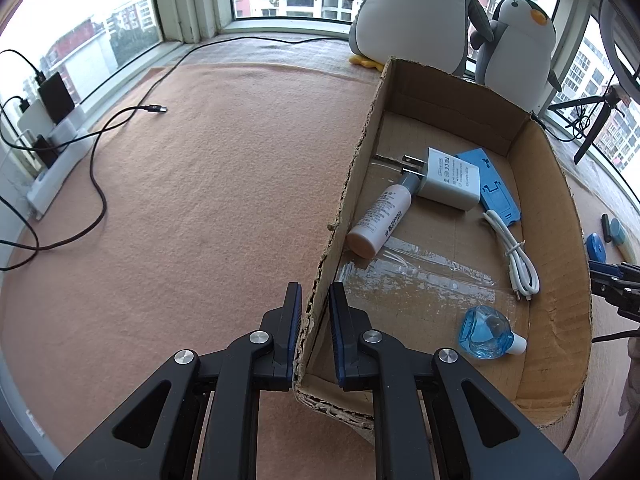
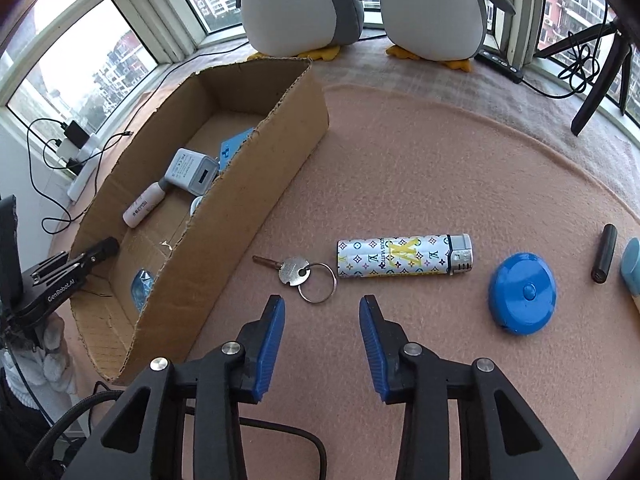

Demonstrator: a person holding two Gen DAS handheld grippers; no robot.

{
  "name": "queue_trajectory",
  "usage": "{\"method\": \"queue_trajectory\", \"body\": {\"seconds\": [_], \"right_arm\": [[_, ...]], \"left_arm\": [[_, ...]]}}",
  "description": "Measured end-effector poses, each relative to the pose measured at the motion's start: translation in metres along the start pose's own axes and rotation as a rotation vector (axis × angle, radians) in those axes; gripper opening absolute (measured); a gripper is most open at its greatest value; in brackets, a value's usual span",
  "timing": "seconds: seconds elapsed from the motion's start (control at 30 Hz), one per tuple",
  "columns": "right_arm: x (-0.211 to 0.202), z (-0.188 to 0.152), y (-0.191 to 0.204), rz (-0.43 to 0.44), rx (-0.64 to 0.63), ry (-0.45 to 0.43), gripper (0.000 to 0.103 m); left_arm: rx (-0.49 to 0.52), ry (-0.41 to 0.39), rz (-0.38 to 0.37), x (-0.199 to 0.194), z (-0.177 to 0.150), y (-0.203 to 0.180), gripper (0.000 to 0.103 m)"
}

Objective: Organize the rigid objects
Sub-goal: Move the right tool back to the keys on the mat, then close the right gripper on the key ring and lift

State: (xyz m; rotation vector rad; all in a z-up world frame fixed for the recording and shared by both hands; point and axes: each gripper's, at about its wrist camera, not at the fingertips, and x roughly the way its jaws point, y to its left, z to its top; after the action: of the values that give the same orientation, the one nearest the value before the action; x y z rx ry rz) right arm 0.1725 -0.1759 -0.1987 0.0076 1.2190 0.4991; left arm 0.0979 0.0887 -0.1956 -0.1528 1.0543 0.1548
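An open cardboard box (image 1: 560, 216) lies on the tan felt mat. Inside are a white charger (image 1: 450, 178), a pale bottle (image 1: 380, 216), a blue stand (image 1: 492, 182), a white cable (image 1: 516, 256) and a small clear blue bottle (image 1: 486, 332). My left gripper (image 1: 315, 286) straddles the box's left wall near its front corner, shut on it. My right gripper (image 2: 321, 300) is open over the mat, just short of a key on a ring (image 2: 296, 270). Beyond lie a patterned lighter (image 2: 404, 257), a blue tape measure (image 2: 522, 292) and a black cylinder (image 2: 604, 254).
Two plush penguins (image 2: 304, 4) stand at the window behind the box. A power strip with chargers (image 1: 52, 152) and a loose black cable (image 1: 100, 152) lie at the left. A tripod (image 2: 600, 72) stands far right. A light blue object (image 2: 632, 268) shows at the right edge.
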Motion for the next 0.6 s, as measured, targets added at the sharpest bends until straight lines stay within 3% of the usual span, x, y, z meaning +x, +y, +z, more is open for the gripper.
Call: {"method": "queue_trajectory", "body": {"seconds": [0.6], "right_arm": [[0.016, 0.007, 0.006, -0.051, -0.057, 0.027, 0.030]], "left_arm": [[-0.002, 0.007, -0.002, 0.001, 0.002, 0.000, 0.012]]}}
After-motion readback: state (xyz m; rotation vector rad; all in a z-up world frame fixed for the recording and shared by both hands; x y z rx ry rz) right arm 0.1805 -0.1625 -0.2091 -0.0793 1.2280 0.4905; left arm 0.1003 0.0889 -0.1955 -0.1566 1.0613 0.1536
